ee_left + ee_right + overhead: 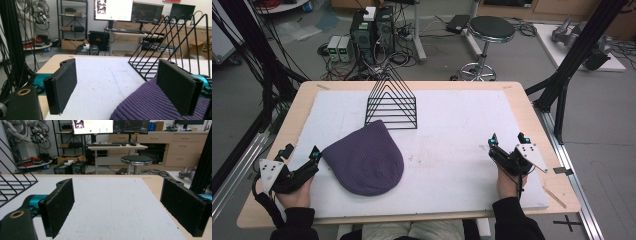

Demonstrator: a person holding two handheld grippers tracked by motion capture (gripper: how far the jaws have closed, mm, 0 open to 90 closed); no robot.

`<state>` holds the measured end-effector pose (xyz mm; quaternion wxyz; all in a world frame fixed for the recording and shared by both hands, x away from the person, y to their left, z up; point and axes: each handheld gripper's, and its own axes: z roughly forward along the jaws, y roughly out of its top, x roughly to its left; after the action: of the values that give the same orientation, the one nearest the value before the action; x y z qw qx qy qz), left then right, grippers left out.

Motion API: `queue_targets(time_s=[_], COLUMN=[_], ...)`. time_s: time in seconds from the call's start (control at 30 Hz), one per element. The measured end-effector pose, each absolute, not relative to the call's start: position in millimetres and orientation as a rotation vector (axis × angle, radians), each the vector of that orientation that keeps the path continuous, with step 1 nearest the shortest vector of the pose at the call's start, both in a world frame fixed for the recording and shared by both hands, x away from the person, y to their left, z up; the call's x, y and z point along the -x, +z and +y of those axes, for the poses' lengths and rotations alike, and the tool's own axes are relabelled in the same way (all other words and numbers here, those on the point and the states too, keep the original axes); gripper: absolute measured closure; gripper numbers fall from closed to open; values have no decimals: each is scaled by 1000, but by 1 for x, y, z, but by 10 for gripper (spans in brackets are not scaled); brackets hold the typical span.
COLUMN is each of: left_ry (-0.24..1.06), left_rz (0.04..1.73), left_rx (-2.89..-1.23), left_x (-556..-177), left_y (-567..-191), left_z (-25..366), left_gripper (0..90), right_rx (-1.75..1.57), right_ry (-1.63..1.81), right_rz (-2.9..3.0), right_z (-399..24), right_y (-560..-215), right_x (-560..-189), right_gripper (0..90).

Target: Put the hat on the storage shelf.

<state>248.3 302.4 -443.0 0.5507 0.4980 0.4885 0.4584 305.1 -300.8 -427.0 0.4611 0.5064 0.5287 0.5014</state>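
A purple knitted beanie lies flat on the white mat, left of centre. My left gripper rests open at the mat's left edge, its right jaw just beside the beanie's brim. In the left gripper view the beanie lies under the right jaw, and nothing is pinched between the pads. My right gripper stands open near the mat's right edge, over bare mat. A black wire rack of triangular dividers stands behind the beanie.
The wooden table frames the mat. Black frame struts rise at the right and cables hang at the left. On the floor beyond the table are a stool and computer boxes.
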Motion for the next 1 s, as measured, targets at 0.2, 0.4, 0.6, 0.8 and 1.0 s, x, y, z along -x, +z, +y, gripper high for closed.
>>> queue_targets(time_s=[0.2,0.4,0.6,0.8,1.0], left_ry=[1093,1072,1037,991,938], left_rz=[1124,1084,1045,993,963], left_rx=[-1214,-1233,-1250,-1281,-1315], left_x=[-248,-247,-246,-246,-248], left_y=[-440,-434,-430,-424,-424], left_z=[299,297,298,295,290], left_gripper=[176,175,164,161,160], right_rx=[-1261,-1271,-1267,-1257,-1256], right_ry=[1244,1252,1254,1252,1252], right_rz=[1300,1309,1313,1315,1318], right_z=[-303,-302,-303,-303,-303], right_y=[-428,-428,-429,-429,-429], right_x=[-306,-306,-306,-307,-307], right_gripper=[112,112,112,112,112])
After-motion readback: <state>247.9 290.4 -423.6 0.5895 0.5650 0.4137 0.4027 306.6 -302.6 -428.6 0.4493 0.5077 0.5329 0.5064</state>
